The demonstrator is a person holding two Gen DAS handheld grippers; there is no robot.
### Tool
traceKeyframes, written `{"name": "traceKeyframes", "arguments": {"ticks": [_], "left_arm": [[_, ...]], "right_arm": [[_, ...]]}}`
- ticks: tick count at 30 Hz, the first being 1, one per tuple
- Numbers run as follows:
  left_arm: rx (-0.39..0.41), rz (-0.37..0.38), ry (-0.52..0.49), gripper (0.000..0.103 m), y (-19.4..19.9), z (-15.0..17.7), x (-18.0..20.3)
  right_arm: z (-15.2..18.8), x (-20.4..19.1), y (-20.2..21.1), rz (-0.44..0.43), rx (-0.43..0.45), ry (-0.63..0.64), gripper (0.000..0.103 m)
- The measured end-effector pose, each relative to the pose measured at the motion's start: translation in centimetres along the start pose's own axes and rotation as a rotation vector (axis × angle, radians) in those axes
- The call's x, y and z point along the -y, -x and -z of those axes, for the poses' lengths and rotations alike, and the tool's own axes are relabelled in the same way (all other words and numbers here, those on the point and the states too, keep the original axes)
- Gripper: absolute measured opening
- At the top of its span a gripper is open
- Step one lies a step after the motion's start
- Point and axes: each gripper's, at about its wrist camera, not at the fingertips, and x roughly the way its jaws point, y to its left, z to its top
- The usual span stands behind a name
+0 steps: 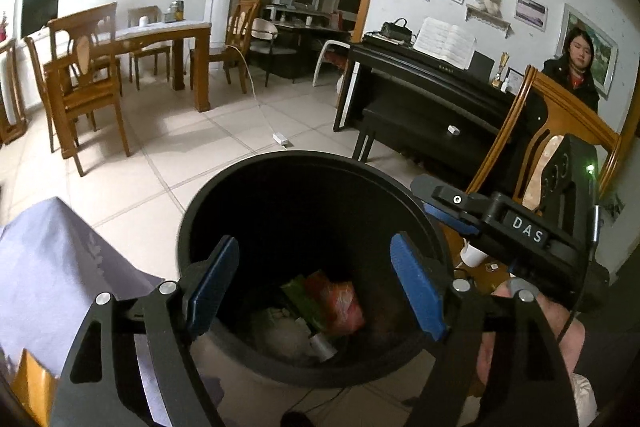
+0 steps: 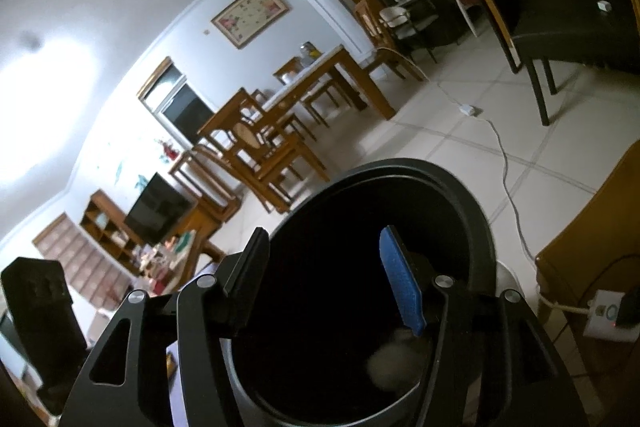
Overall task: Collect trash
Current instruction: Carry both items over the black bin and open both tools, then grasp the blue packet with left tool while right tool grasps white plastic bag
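Black plastic, the bin (image 1: 304, 267) stands on the floor just below and ahead of both tools. The left hand-held gripper (image 1: 316, 285) hangs spread and empty over its mouth, wrappers (image 1: 328, 301) lying at the bottom; the right hand-held gripper (image 2: 324, 283) is likewise spread over the rim, a pale wad (image 2: 394, 363) blurred beneath. Open floor lies beyond.

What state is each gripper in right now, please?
Left gripper: open, empty, over the black bin.
Right gripper: open, empty, over the same bin.
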Motion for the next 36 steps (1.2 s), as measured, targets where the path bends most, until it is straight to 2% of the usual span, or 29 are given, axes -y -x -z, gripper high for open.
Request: {"name": "traceKeyframes", "arguments": {"ticks": [3,5,11,16,19,22,26,28,31,33,36], "left_arm": [[0.017,-0.023,0.017,0.078,1.9,0.4,-1.1],[0.024,-0.033,0.032,0.078,3.0,0.6,-1.8],[0.052,-0.12,0.09,0.078,8.1,2.2,-5.7],[0.087,-0.253,0.172,0.078,14.3,4.4,-11.1],[0.101,-0.352,0.236,0.092,18.1,6.0,-14.7],[0.108,-0.483,0.304,0.092,22.3,8.4,-18.8],[0.058,-0.611,0.391,0.092,25.9,11.9,-23.7],[0.001,-0.663,0.414,0.092,26.9,14.1,-26.2],[-0.077,-0.686,0.4,0.09,26.9,16.1,-28.5],[-0.118,-0.676,0.377,0.079,26.4,17.0,-29.7],[-0.162,-0.647,0.363,0.07,25.9,18.1,-31.4]], "right_arm": [[0.4,-1.7,0.2,-0.012,-0.01,0.031,0.059],[0.6,-3.0,0.3,-0.027,-0.019,0.048,0.065],[2.3,-8.3,-0.7,-0.073,-0.075,0.113,0.065],[4.6,-14.7,-2.8,-0.125,-0.147,0.195,0.067],[7.0,-20.2,-4.6,-0.179,-0.21,0.273,0.075],[9.4,-25.2,-5.9,-0.231,-0.272,0.345,0.077],[14.1,-33.7,-8.1,-0.323,-0.387,0.479,0.081],[16.3,-37.2,-9.1,-0.369,-0.443,0.531,0.084],[20.2,-42.8,-10.8,-0.444,-0.547,0.567,0.084],[22.4,-46.0,-12.0,-0.458,-0.594,0.601,0.084],[26.0,-49.8,-13.8,-0.441,-0.66,0.663,0.084]]}}
